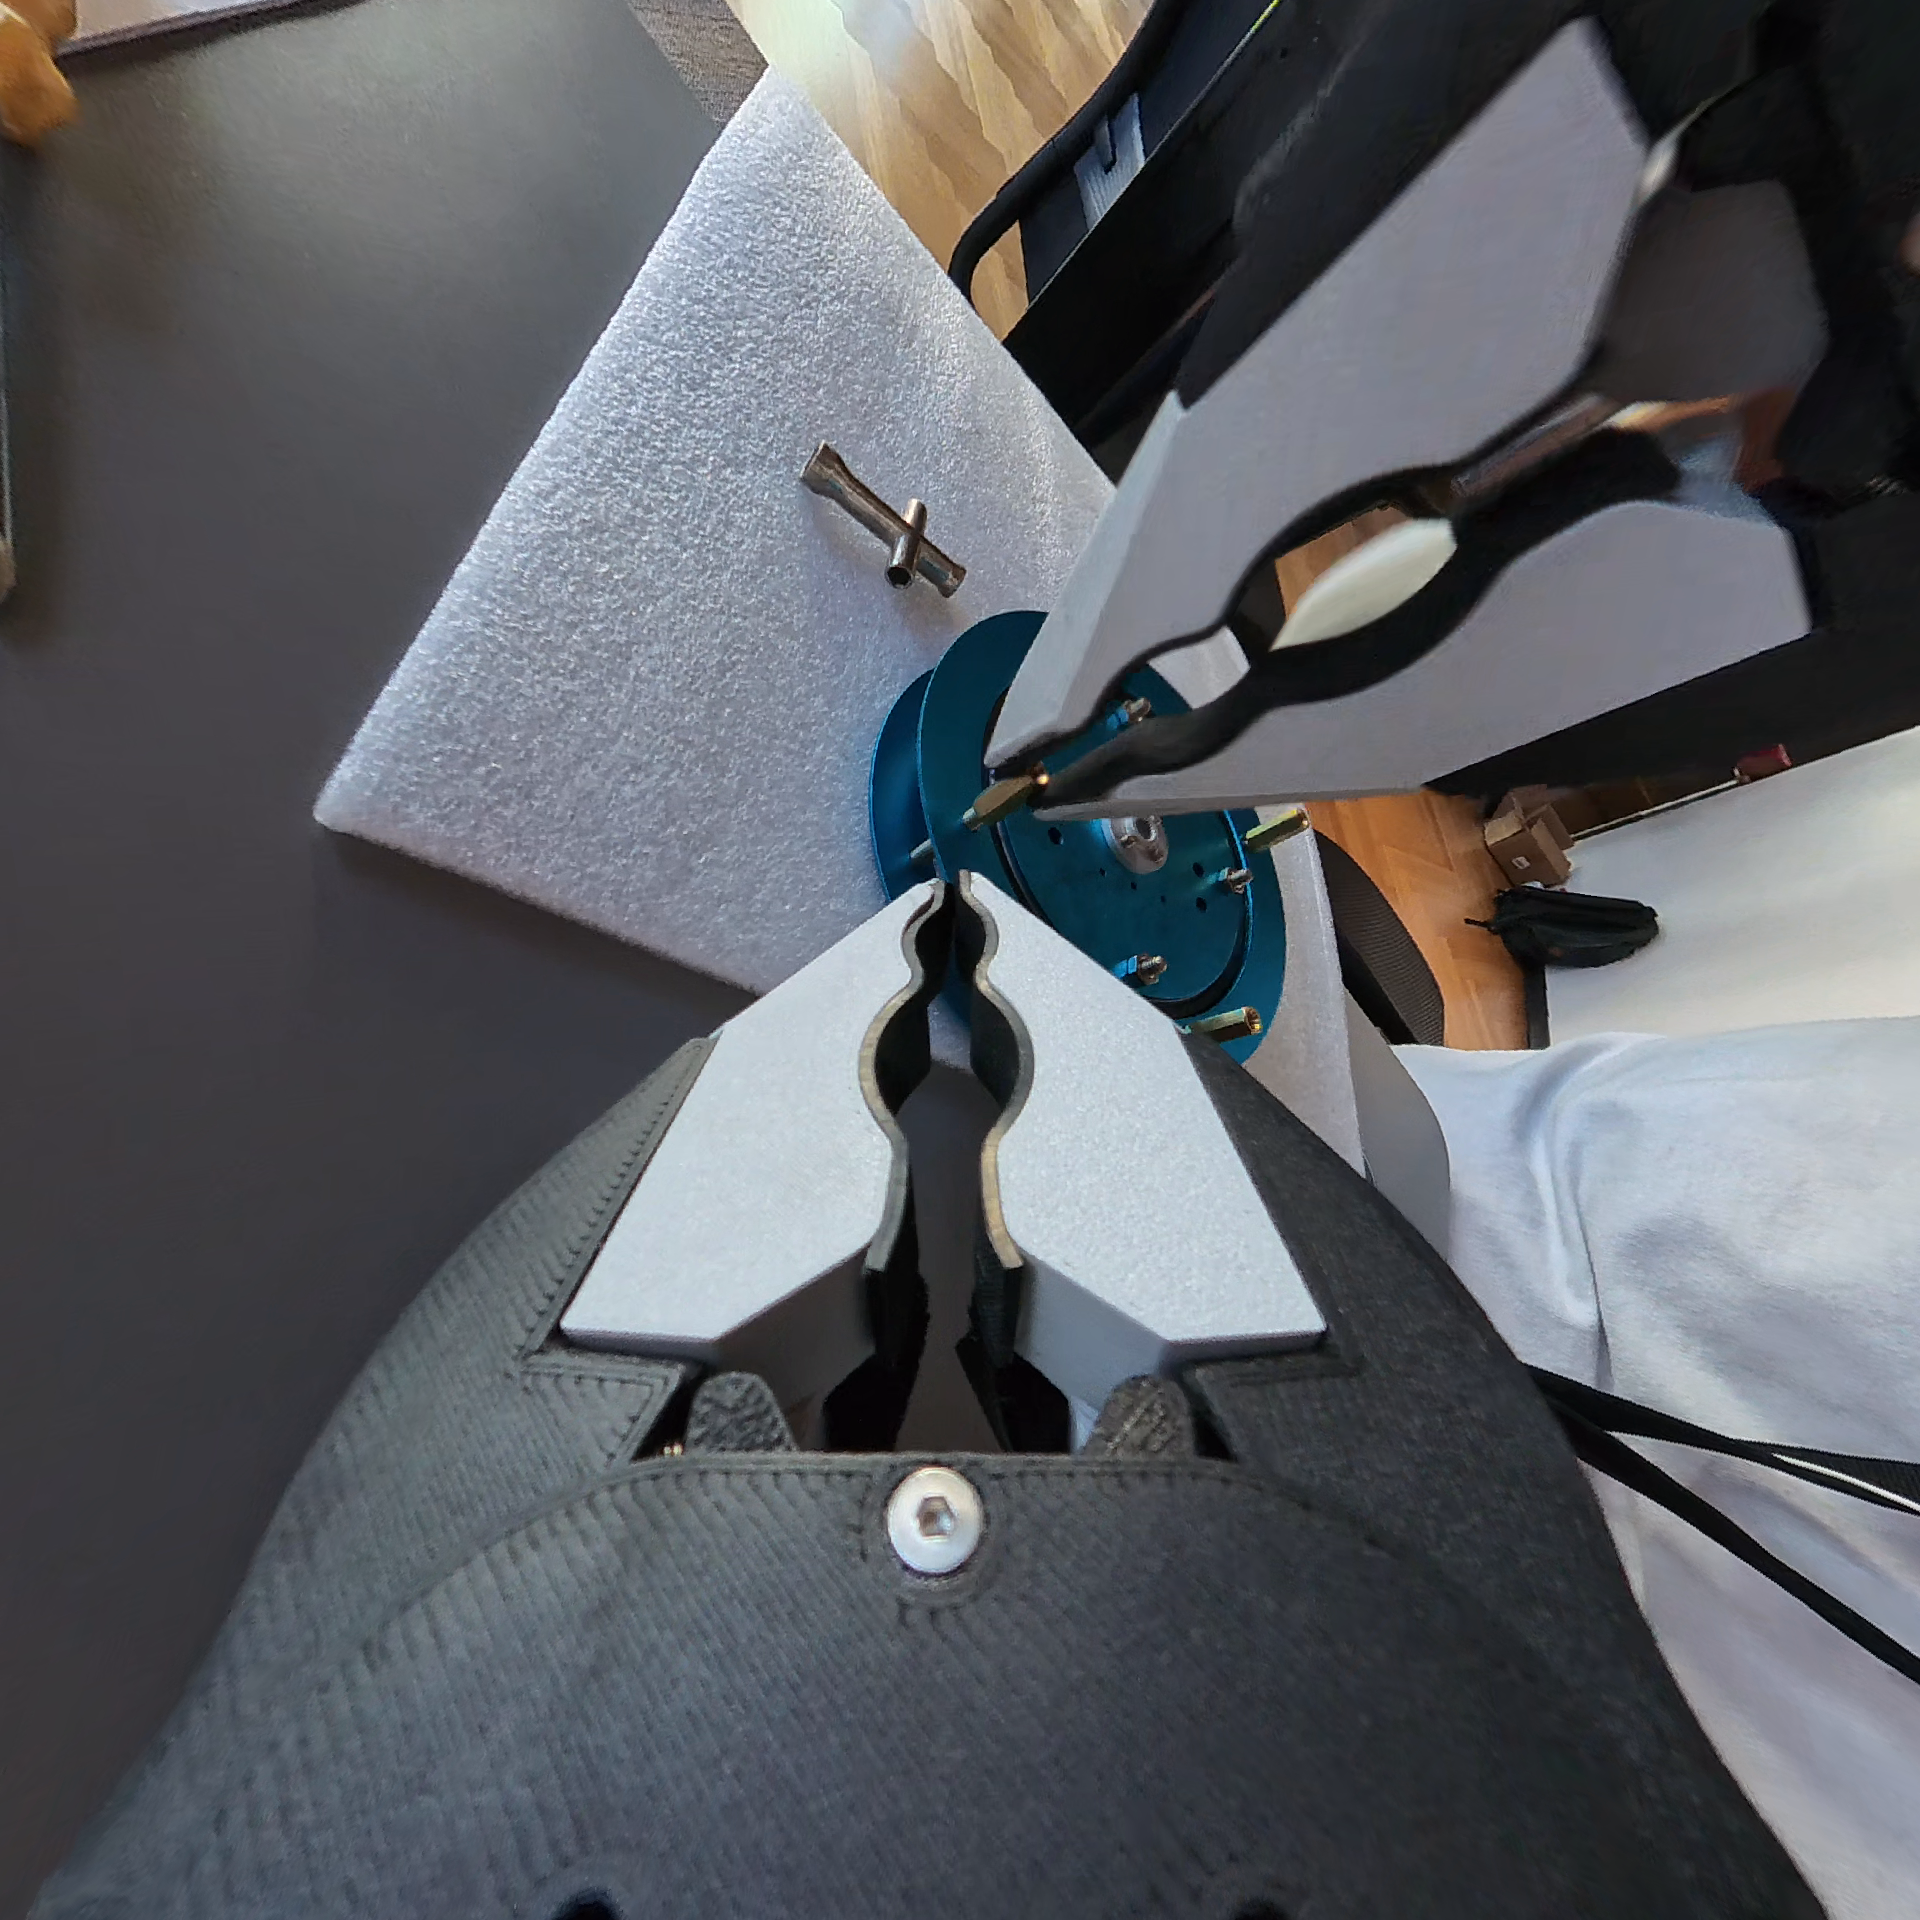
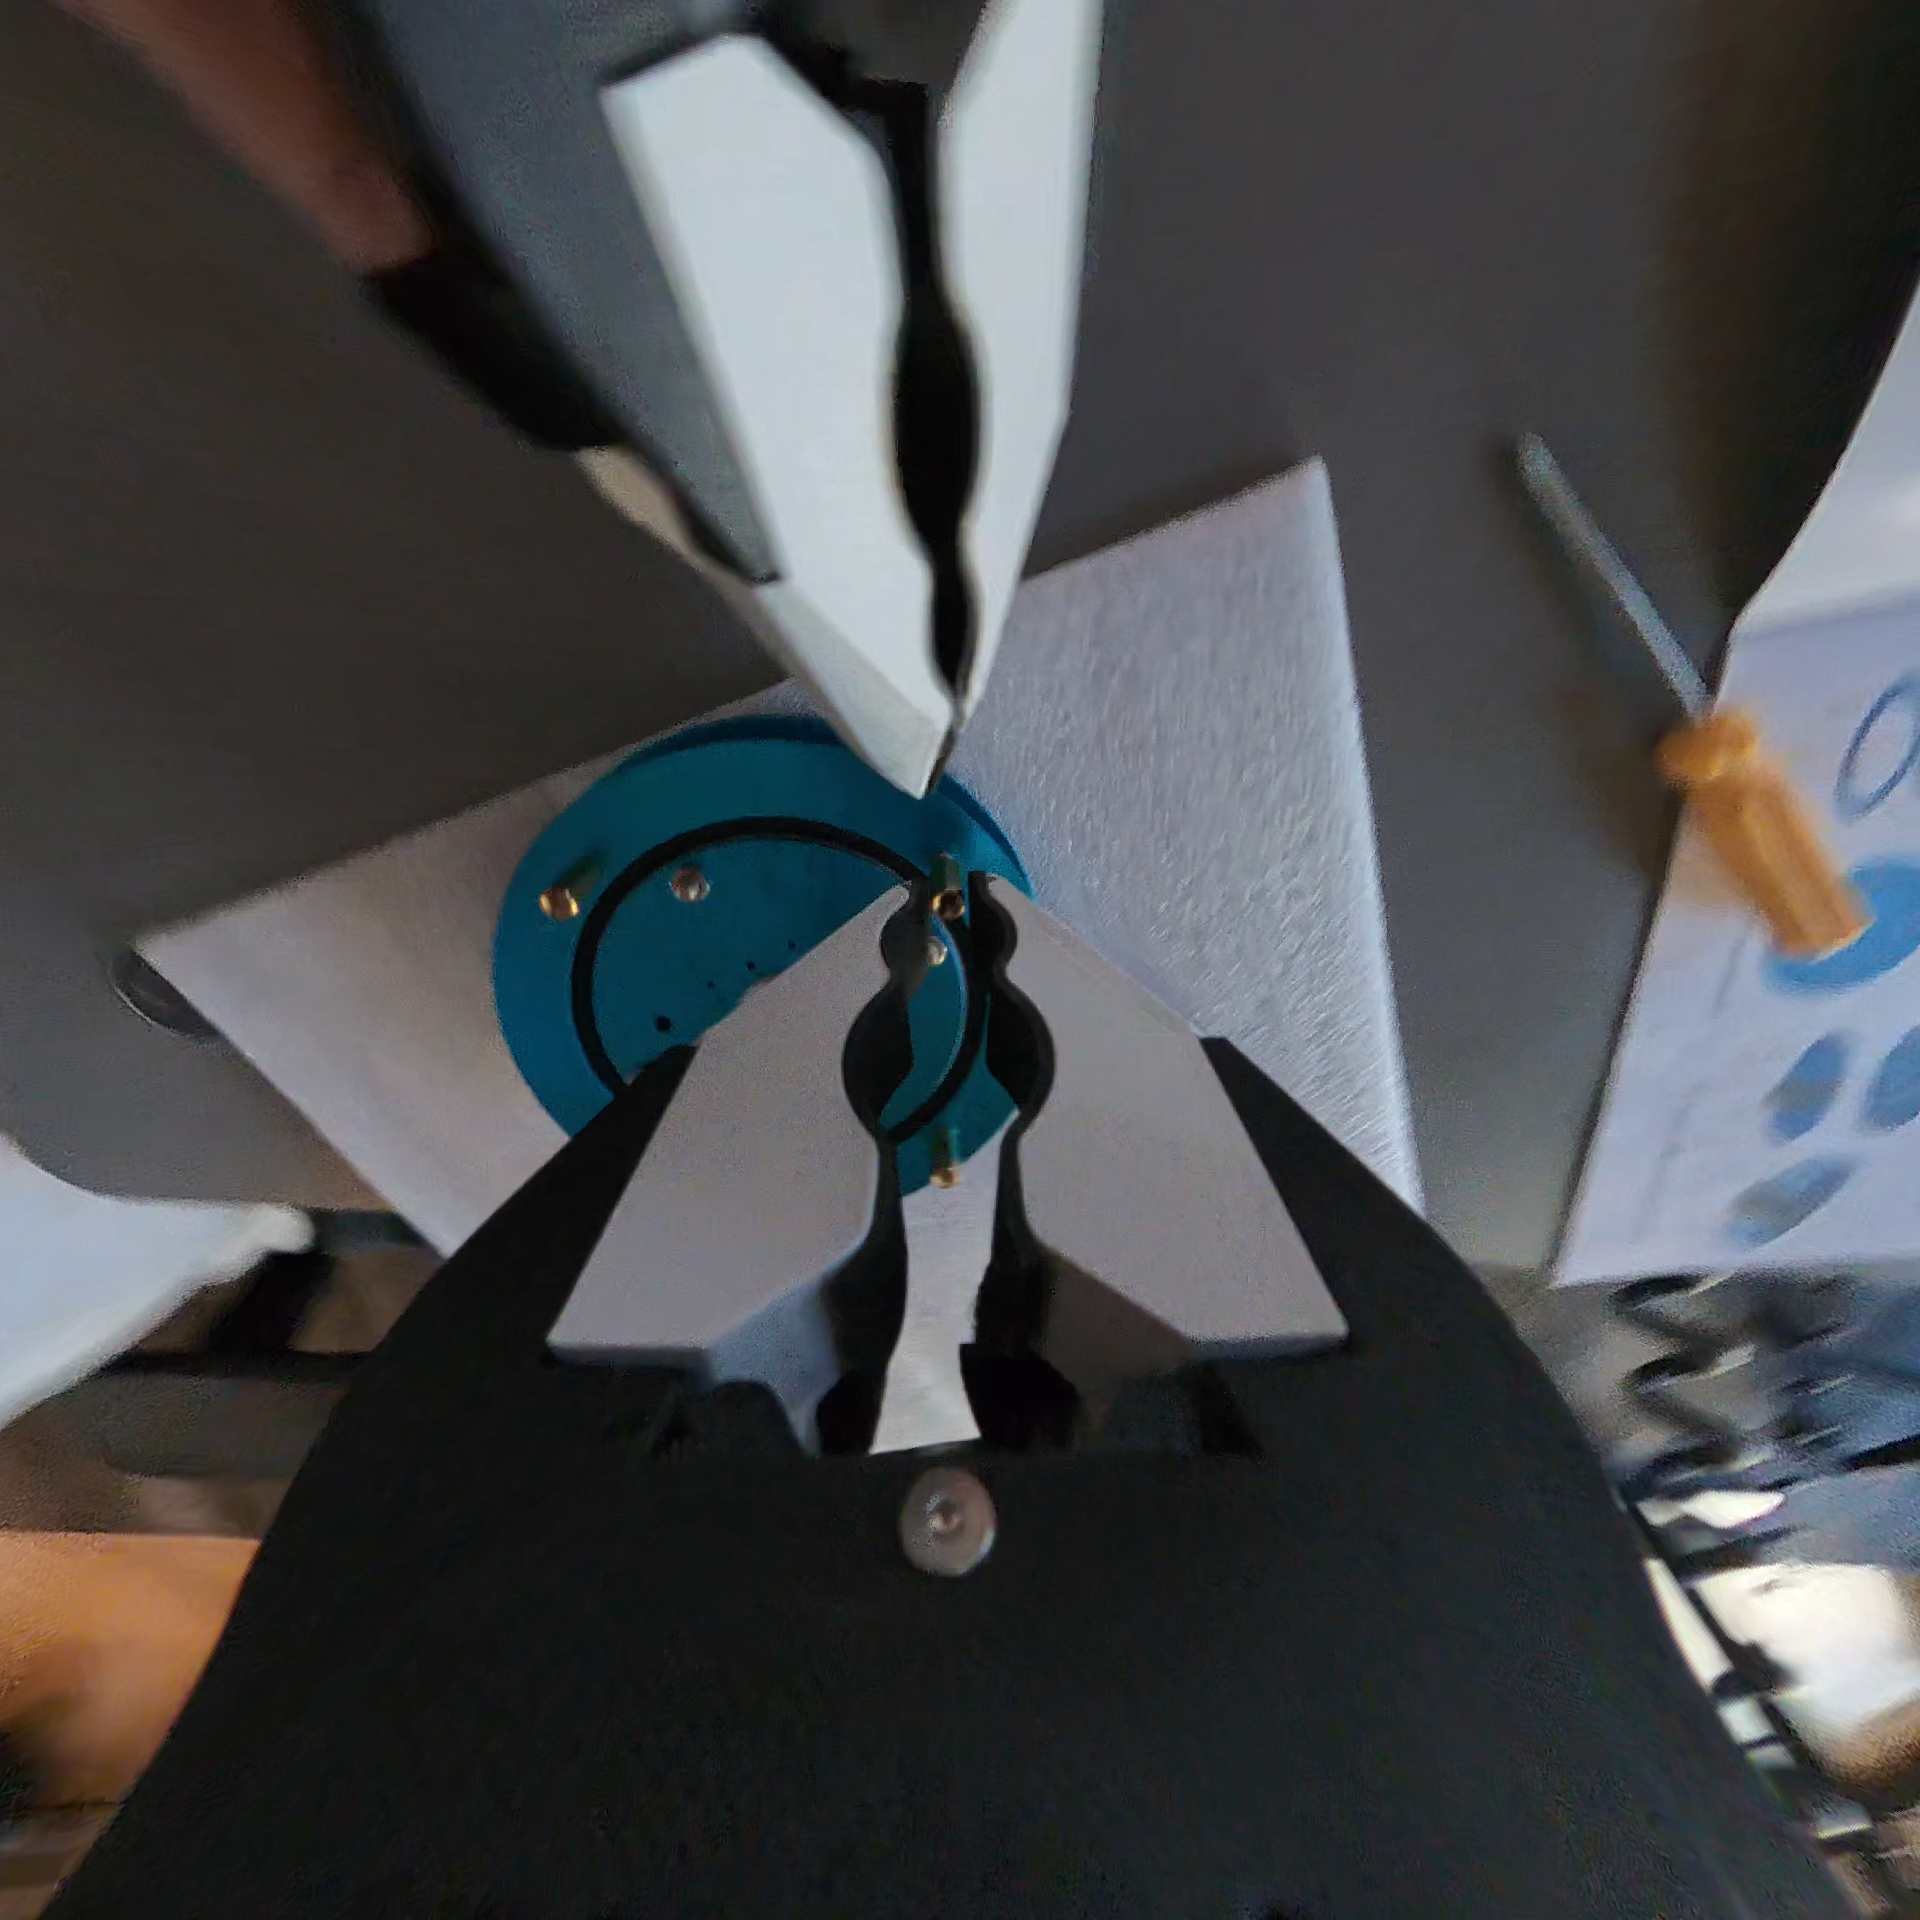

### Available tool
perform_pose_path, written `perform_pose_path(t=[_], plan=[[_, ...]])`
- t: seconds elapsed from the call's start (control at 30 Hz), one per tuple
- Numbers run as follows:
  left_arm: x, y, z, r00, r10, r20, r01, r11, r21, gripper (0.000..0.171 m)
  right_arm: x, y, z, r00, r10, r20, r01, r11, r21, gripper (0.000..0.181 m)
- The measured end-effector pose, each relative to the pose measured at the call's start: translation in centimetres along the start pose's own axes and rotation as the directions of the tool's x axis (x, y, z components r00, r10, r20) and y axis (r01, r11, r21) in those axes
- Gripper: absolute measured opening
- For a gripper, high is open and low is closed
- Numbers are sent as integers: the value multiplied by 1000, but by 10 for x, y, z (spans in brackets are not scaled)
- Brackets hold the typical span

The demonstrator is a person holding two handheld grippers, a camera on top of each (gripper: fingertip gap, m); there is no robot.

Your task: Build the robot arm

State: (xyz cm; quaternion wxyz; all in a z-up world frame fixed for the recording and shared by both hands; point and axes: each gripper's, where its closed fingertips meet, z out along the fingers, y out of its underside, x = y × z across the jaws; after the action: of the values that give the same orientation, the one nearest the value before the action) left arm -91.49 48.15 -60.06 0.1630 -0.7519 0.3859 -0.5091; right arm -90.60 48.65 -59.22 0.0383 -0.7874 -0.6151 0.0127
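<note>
A blue metal disc assembly (image 1: 1122, 914) with several upright brass standoffs lies on a white foam pad (image 1: 675, 623). My left gripper (image 1: 956, 888) is shut on the disc's near rim. It comes in from the top of the right wrist view (image 2: 935, 769). My right gripper (image 2: 948, 888) is shut on one brass standoff (image 2: 945, 878) at the edge of the disc (image 2: 644, 956). In the left wrist view the right gripper (image 1: 1023, 784) reaches in from the upper right and pinches that standoff (image 1: 1003, 800).
A small cross-shaped metal wrench (image 1: 883, 530) lies on the foam behind the disc. A yellow-handled screwdriver (image 2: 1756, 831) rests on a paper sheet with blue circles (image 2: 1818, 1039) at the right. The table (image 1: 260, 520) is dark grey. A person's white clothing (image 1: 1662, 1299) is close by. My left and right fingertips are right by each other. My right gripper's tips are some 15 centimeters from the yellow-handled screwdriver (image 2: 1756, 831).
</note>
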Motion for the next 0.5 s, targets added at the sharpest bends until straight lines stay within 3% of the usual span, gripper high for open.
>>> perform_pose_path(t=[0.1, 0.17, 0.23, 0.33, 0.5], plan=[[0, 0, 0, 1000, 0, -2, 0, 1000, 0, 0, -1, -9, -5, 950, -309, -54, 313, 946, 86, 9], [0, 0, 0, 1000, -3, -5, 3, 1000, -1, 0, 0, -2, -1, 904, -424, -62, 427, 903, 53, 11], [0, 0, 0, 1000, -2, -6, 2, 1000, -2, 0, 2, 8, 5, 901, -433, -23, 433, 902, -6, 13], [1, 1, -1, 1000, -5, -13, 5, 1000, -6, 0, -7, 2, 5, 909, -415, 37, 413, 910, 45, 11], [0, 1, 0, 1000, -6, -10, 6, 1000, -6, 0, -3, 0, 5, 905, -425, -2, 425, 904, 37, 5]])
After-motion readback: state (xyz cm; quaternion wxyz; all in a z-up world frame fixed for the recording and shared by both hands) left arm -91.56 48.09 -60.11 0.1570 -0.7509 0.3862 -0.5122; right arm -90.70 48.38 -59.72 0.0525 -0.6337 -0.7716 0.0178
